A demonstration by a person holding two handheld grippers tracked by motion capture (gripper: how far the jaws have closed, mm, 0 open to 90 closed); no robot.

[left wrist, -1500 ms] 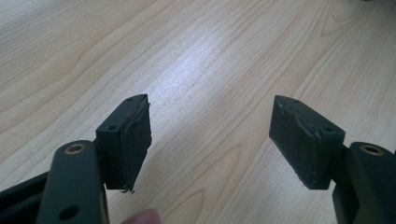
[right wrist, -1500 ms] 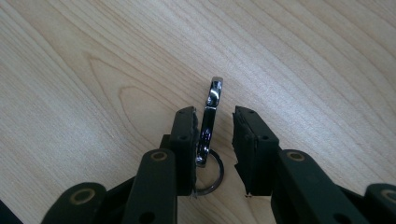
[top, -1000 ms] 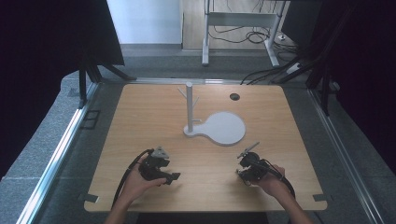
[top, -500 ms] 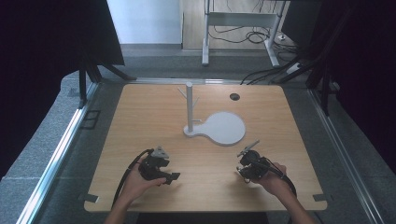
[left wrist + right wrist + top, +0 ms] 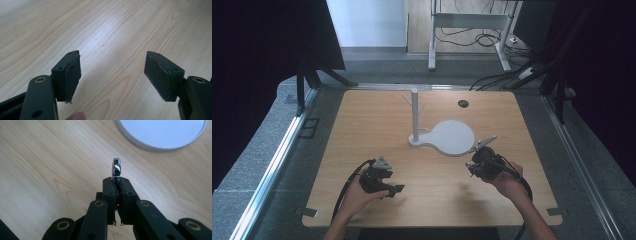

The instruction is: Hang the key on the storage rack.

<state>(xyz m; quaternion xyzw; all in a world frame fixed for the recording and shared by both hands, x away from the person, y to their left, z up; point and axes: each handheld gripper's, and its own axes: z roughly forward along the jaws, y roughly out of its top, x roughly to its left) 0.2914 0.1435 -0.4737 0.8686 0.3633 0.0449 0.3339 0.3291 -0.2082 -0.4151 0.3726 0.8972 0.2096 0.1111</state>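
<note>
the right gripper [image 5: 117, 182] is clamped on a small shiny metal ring [image 5: 116, 168], just short of the white stand [image 5: 447, 136] — pickup looks done, hanging probably remains; the left gripper [image 5: 112, 75] gapes wide, empty.

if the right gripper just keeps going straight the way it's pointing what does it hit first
Probably the round white flat base of the stand, just ahead of the right gripper and the small shiny metal ring it pinches. Depth is unclear; angled downward, it might touch the light wooden table first.
</note>
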